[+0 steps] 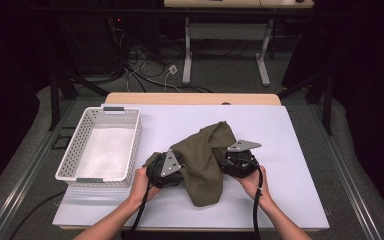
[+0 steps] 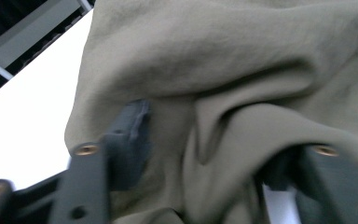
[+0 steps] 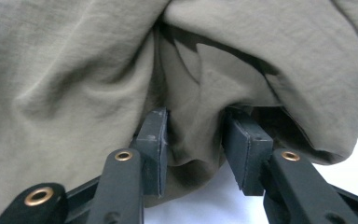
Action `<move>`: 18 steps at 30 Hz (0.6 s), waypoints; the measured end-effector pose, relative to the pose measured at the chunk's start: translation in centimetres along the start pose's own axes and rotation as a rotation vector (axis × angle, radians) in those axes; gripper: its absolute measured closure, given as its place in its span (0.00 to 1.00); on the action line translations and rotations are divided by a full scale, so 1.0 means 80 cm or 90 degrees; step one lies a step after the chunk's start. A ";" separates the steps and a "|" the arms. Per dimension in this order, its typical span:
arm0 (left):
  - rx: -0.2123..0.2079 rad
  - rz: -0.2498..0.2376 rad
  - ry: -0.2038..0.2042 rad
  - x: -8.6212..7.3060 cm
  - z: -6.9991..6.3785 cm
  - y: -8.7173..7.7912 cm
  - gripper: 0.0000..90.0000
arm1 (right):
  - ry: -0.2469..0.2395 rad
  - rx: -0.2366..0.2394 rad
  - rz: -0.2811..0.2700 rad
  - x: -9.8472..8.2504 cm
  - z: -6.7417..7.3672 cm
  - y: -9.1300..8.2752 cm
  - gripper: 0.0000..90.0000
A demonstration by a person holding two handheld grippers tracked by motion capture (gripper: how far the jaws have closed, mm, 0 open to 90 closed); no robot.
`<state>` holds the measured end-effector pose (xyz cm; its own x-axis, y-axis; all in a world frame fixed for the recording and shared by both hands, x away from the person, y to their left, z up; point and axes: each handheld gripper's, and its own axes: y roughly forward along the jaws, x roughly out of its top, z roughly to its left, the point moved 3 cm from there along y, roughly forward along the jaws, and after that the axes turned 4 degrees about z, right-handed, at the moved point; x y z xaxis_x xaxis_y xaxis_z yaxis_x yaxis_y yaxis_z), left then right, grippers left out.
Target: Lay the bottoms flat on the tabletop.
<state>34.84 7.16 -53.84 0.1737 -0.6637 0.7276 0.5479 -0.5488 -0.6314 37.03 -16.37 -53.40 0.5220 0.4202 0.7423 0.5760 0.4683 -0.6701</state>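
An olive-green cloth lies bunched in the middle of the white table top. A hand holds a gripper at each side of it, low over the table. My left gripper points into the cloth's left side; in the left gripper view my left gripper has its jaws wide apart, with a loose fold of cloth hanging between and over them. My right gripper points in from the right; my right gripper stands open, a fold of cloth sagging slack between its pads.
A white perforated basket stands at the table's left side, with nothing visible in it. Bare white surface lies behind and to the right of the cloth. Beyond the table are dark floor, cables and a desk frame.
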 end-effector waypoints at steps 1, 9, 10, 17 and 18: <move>0.004 -0.001 0.004 0.001 -0.001 0.000 0.38 | 0.000 -0.002 -0.003 0.000 0.000 0.001 0.68; 0.028 -0.005 0.035 0.010 -0.014 0.011 0.24 | 0.000 0.006 0.012 -0.002 0.004 0.008 0.63; 0.027 -0.007 0.037 0.010 -0.015 0.013 0.31 | 0.000 0.009 0.009 -0.002 0.005 0.009 0.63; 0.037 -0.045 0.044 0.008 -0.012 0.009 0.72 | -0.011 0.011 0.010 -0.003 0.011 0.011 0.90; 0.032 -0.050 0.040 0.008 -0.011 0.007 0.77 | -0.014 0.011 0.008 -0.002 0.011 0.011 0.92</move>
<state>34.56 5.98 -53.98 0.0774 -0.6506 0.7554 0.5987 -0.5756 -0.5570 36.85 -15.34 -54.12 0.5148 0.4431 0.7339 0.5587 0.4760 -0.6792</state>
